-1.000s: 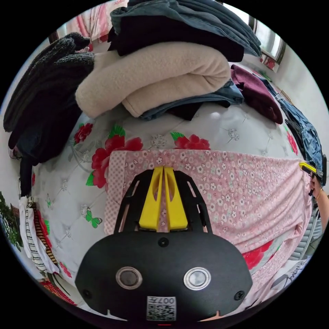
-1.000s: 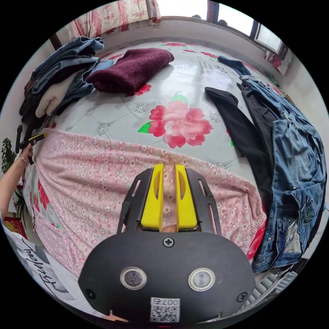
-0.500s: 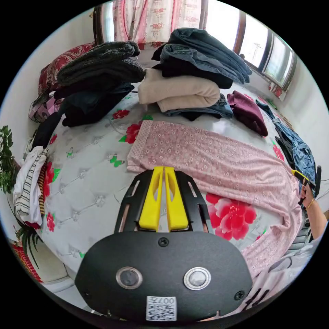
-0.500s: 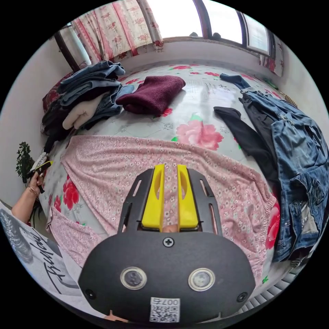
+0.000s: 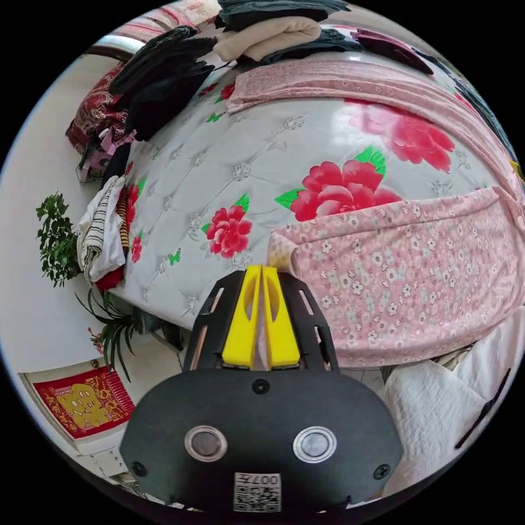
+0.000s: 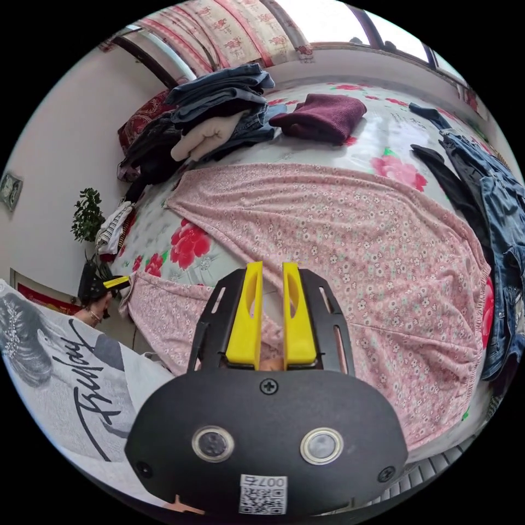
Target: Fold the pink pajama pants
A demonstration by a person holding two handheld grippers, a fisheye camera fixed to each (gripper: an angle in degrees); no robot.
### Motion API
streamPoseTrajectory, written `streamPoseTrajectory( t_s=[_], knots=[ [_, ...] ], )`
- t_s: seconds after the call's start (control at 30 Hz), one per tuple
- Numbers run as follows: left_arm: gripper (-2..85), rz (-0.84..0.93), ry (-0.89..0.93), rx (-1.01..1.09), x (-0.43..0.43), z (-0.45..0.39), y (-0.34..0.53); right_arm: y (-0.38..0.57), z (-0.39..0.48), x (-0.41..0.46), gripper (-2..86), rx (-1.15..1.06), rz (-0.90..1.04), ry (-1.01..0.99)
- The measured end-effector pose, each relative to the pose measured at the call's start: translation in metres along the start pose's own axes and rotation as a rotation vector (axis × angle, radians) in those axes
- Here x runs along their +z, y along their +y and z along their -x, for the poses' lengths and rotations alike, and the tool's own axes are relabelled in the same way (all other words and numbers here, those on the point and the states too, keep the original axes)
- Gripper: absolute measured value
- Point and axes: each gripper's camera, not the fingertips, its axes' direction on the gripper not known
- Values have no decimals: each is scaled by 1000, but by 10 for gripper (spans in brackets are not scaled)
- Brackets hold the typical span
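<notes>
The pink floral pajama pants [image 6: 328,229] lie spread across the flowered bed [image 6: 383,131]. One leg stretches along the far side [image 5: 339,82]. The other leg [image 5: 404,273] hangs at the near edge. My left gripper [image 5: 261,269] has its yellow jaws pressed together at that near leg's cuff, a strip of fabric showing between them. It also appears in the right gripper view [image 6: 116,283], at the cuff's end. My right gripper [image 6: 269,265] holds a bunched fold of the pants near the crotch between its jaws.
Stacks of folded clothes [image 6: 219,109] and a maroon sweater [image 6: 322,115] sit at the far side. A black garment [image 6: 448,175] and a denim jacket [image 6: 506,208] lie on the right. A potted plant [image 5: 54,240] stands beside the bed. The person's white shirt [image 6: 71,355] is close.
The left gripper let go of the far leg's cuff beside the stacks, drew back to the near edge and now sits shut at the other leg's cuff. The right gripper keeps its hold.
</notes>
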Motion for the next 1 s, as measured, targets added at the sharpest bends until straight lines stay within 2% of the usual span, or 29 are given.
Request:
streamPoseTrajectory(
  t_s=[0.1,0.23,0.33,0.4,0.47,0.53,0.57,0.6,0.63,0.73,0.87,0.93,1.0],
  knots=[
    [-7,84,28,-130,32,62,-29,14,10,-4,80,-11,13,23],
    [4,-38,232,-288,11,131,-37,37,10,-18,78,45,-1,31],
    [76,-199,392,-222,-30,130,-17,59,7,-25,77,81,16,64],
    [118,-198,455,-148,-42,111,-6,73,4,-28,78,111,33,83],
    [135,-124,433,-76,-40,84,1,88,-2,-33,78,157,38,104],
    [119,23,297,-19,-21,53,4,96,-7,-35,78,199,38,113],
    [82,-39,307,-24,-27,55,7,101,-10,-36,77,226,41,116],
    [6,-62,234,-68,-28,61,9,103,-11,-37,77,235,42,119],
    [0,-1,128,-67,-18,66,0,106,-13,-36,77,247,45,128],
    [-5,-52,128,-45,-1,96,-21,110,-13,-30,75,260,55,141],
    [5,-13,107,-93,15,139,-54,110,-6,-14,73,272,92,94],
    [37,14,153,-166,12,168,-56,110,0,-23,73,267,50,84],
    [57,-30,181,-234,2,189,-37,115,-1,-40,72,282,-9,84]
  ],
)
